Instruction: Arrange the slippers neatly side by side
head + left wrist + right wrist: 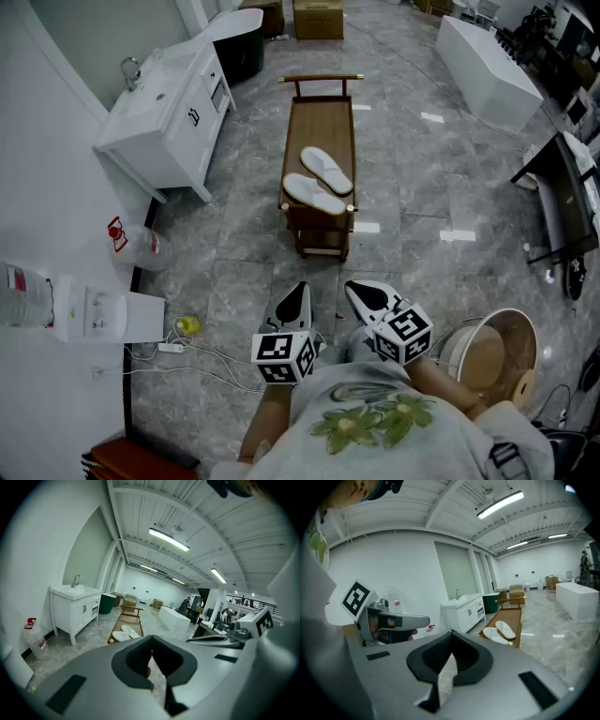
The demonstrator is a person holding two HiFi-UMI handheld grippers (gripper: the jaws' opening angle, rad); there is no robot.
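Slippers (314, 192) sit skewed at bench (319, 117) edge. Left gripper (300, 291) and right gripper (354, 292) are closed, empty, well away. Risk: a clumsy nudge drops one.

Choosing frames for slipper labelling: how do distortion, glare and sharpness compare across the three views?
Head view: sharp, little distortion, slippers clear, small glare patches on the floor. Left gripper view: heavy fisheye, dark corners, bright ceiling lamp, slippers tiny. Right gripper view: same fisheye and vignette, slippers small.
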